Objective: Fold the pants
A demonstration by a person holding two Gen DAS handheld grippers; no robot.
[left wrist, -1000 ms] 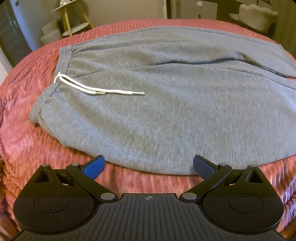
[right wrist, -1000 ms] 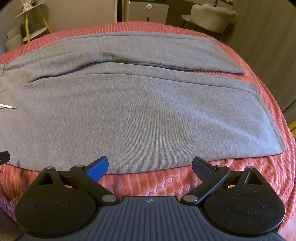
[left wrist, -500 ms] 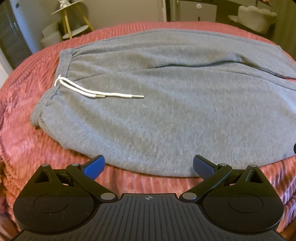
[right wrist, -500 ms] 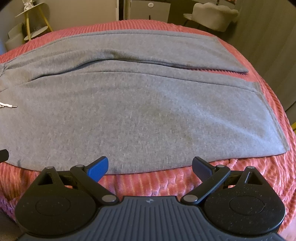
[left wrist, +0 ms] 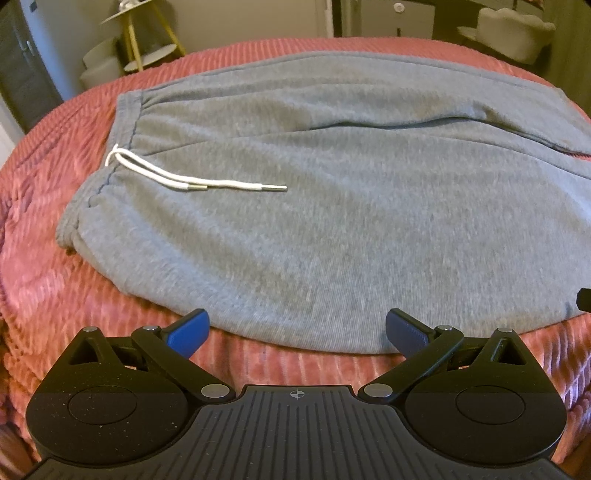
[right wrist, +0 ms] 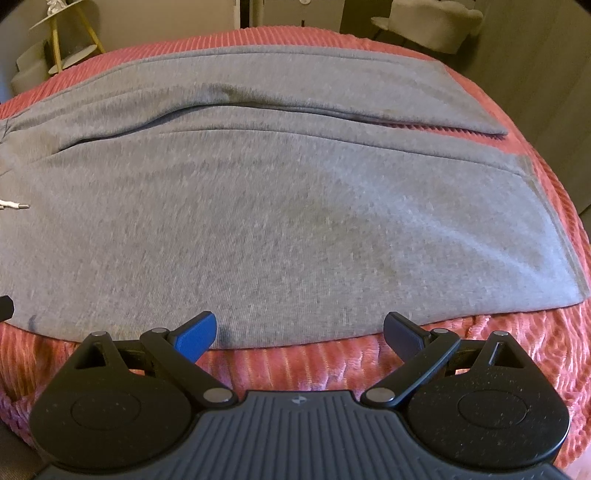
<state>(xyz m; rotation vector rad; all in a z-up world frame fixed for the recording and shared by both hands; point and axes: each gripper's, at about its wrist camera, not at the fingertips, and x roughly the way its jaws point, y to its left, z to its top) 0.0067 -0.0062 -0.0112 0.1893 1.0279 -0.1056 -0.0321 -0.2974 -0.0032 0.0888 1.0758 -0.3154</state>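
**Inspector:** State the position of the garment.

**Assistant:** The grey pants [left wrist: 332, 206] lie flat and spread out on a red ribbed bedspread [left wrist: 44, 280]. The waistband sits at the left end, and a white drawstring [left wrist: 192, 181] rests on top of the fabric, trailing rightward. In the right wrist view, the pants [right wrist: 280, 229] run out to the hems at the right, both legs side by side with a narrow strip of bedspread [right wrist: 524, 354] showing between them near the hem end.

**Inspector:** Left gripper?

**Assistant:** The left gripper [left wrist: 297, 330] has its jaws spread wide. It holds nothing. Its blue fingertips [left wrist: 188, 328] sit just at the near edge of the pants, over the bedspread; whether they touch the cloth cannot be told.

**Inspector:** Right gripper?

**Assistant:** The right gripper [right wrist: 299, 330] is likewise spread wide and empty, poised at the near edge of the closer leg. Its fingertips [right wrist: 195, 332] overlap the fabric's edge in the view; contact cannot be confirmed.

**Inspector:** Surroundings?

**Assistant:** A small side table with yellow legs [left wrist: 147, 40] stands beyond the bed at the left, and a pale upholstered chair [right wrist: 432, 22] beyond it at the right.
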